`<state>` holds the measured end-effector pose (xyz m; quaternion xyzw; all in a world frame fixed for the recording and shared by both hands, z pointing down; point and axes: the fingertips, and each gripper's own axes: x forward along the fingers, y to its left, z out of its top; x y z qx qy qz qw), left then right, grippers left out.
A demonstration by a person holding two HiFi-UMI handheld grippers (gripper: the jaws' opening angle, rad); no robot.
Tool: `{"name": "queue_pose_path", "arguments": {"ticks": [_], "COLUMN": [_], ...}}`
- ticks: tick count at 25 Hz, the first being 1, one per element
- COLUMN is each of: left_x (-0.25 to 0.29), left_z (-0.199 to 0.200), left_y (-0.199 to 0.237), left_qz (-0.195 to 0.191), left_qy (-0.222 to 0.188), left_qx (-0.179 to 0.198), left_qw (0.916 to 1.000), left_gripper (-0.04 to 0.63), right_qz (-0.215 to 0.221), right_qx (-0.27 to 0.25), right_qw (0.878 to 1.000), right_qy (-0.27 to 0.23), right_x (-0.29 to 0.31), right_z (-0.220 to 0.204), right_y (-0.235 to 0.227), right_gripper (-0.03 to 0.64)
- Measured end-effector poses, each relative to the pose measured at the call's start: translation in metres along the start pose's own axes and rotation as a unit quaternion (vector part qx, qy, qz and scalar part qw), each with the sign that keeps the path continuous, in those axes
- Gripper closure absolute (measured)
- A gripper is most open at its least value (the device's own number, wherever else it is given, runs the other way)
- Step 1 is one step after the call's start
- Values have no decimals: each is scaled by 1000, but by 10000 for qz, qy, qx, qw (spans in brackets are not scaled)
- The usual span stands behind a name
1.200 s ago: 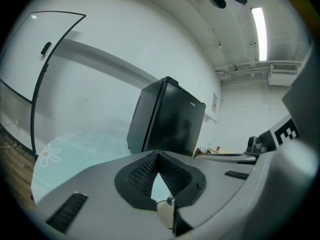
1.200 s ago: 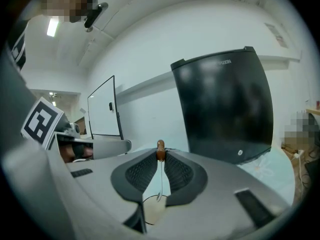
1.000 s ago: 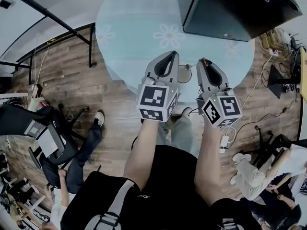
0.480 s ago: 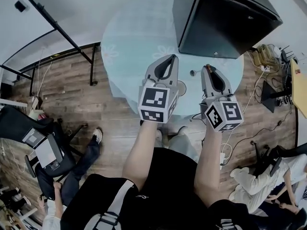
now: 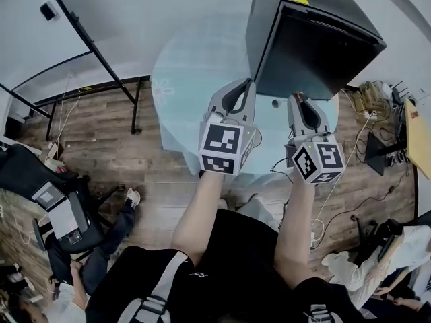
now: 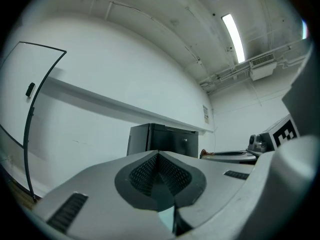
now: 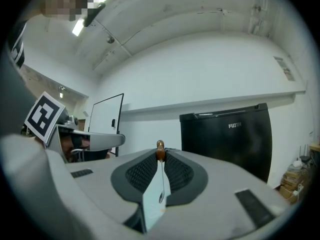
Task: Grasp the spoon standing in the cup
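The right gripper (image 5: pixel 300 99) has its two jaws clamped on the one spoon (image 7: pixel 161 197). In the right gripper view the thin metal stem runs down the slit between the dark ribbed pads, the small bowl lies toward the camera, and the brown end pokes out just past the jaw tips. The spoon is therefore held up in the air, level with the gripper, in front of the single black cabinet (image 7: pixel 225 139) and not inside any vessel. The left gripper (image 6: pixel 159 156) is alongside, near but not touching. Its two jaws are pressed together at the tips, with nothing between the pads. Each gripper carries one cube with square markers, two in all: the left cube (image 5: pixel 224 147) and the right cube (image 5: pixel 318 161). In the head view, two bare forearms (image 5: pixel 202 214) reach forward from the person, one behind each gripper. Both grippers sit over the near edge of one round table (image 5: pixel 195 66) with a pale blue cover, and the cabinet rises at its far right side. One office chair (image 5: pixel 47 194) stands on the wooden floor at the left. One strip light (image 6: pixel 232 36) shows on the ceiling in the left gripper view.
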<state>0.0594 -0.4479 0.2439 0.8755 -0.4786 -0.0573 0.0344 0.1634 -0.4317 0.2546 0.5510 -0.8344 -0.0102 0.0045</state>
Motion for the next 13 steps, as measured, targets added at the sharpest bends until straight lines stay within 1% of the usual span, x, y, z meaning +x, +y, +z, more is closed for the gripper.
{"name": "queue_pose_path", "arguments": {"ticks": [6, 13], "left_x": [-9, -11], "left_z": [18, 32], "left_y": [16, 32], "left_qz": [177, 303], "left_qy": [-203, -375], "left_qx": [140, 177], "left_qw": [9995, 9987], "left_gripper": [594, 594], "right_qz": [211, 334], "right_qx": [-95, -172], "right_qw": [9997, 9991], "right_qy": [-118, -183], "right_x": [13, 25], "right_z": [11, 21], "right_y": [16, 24], "right_gripper": [575, 575]}}
